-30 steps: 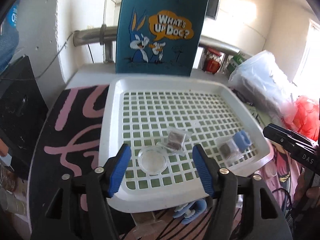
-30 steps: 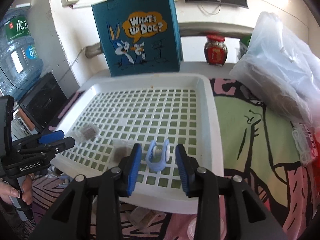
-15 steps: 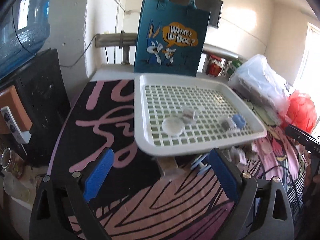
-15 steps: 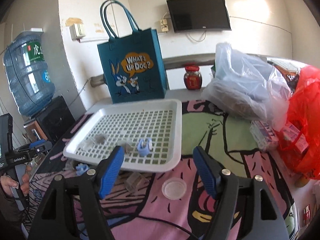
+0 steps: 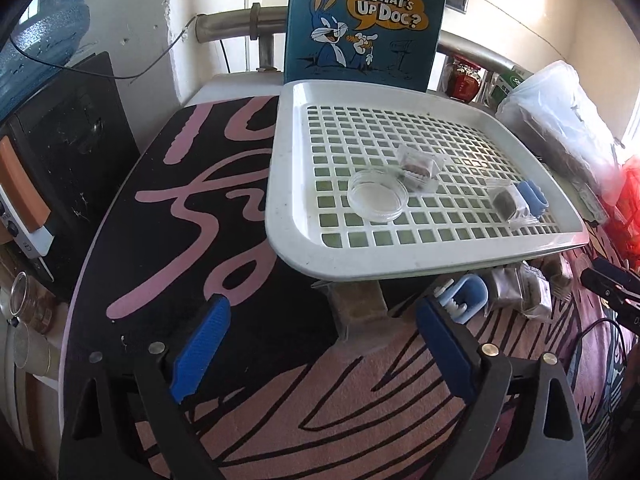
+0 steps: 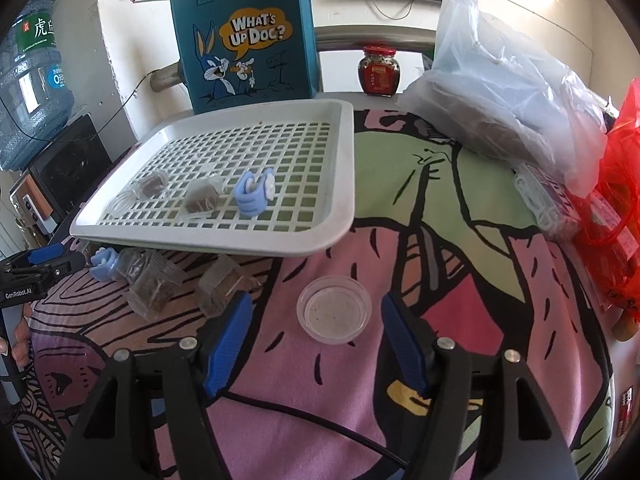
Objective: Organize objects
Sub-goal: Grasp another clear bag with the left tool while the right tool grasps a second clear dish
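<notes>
White plastic, that tray [image 6: 248, 240], sat on the patterned cloth [image 6: 460, 280] in front of the blue tote [image 6: 244, 36]. On its grid lay a clear dish [image 5: 378, 196], two clear packets [image 5: 418, 166] [image 5: 508, 204] with dark contents, and a blue clip [image 6: 253, 194], all near the front edge. Off the tray, just past that edge, more packets [image 6: 154, 288] and a second clip [image 6: 102, 264] lay on the cloth.

Left gripper [image 5: 320, 354] hung over the cloth short of the tray, jaws spread wide after easing in a touch, nothing between them; one packet [image 5: 360, 312] lay just ahead. Right gripper [image 6: 314, 344] also stood open with jaws just narrowing, empty, while a second dish [image 6: 334, 308] lay on the cloth just ahead of the gap, touching neither pad. Off to the right sat plastic bags [image 6: 500, 84] and a red-lidded jar [image 6: 379, 70].
</notes>
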The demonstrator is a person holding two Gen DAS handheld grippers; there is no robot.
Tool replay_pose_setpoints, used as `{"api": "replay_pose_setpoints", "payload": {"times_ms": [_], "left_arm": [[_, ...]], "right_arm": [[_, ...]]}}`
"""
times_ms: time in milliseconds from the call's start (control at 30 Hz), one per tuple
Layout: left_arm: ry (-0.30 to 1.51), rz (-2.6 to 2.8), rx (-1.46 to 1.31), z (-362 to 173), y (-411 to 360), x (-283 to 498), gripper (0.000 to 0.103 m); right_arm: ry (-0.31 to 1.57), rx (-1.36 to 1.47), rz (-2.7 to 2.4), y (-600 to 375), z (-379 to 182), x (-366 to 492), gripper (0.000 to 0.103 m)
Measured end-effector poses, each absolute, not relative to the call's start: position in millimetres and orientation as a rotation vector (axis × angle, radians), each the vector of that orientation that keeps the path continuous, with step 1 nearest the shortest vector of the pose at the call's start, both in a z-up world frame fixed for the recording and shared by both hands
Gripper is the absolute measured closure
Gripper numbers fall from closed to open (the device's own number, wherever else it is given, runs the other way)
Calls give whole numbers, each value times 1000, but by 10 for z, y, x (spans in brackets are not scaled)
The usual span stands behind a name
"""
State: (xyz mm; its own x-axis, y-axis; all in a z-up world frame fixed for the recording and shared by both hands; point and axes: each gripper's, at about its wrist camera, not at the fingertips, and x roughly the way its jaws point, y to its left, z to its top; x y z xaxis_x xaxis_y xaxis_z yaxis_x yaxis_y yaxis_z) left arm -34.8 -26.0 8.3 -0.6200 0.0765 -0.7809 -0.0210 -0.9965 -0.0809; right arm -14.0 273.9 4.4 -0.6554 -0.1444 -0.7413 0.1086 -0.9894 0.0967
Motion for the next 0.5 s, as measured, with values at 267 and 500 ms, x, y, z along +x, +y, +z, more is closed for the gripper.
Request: {"api": "replay_pose_setpoints", "payload": {"times_ms": [267,500], "left_arm": [[-32,2796,-1326,90,-206,-295,66],[-62,2731,-1286,174,-149,-27,78]], "right_arm": [[-19,1279,-2705,2668,-14,-191,64],[-4,1159,-2706,2569,157,36,64]]}}
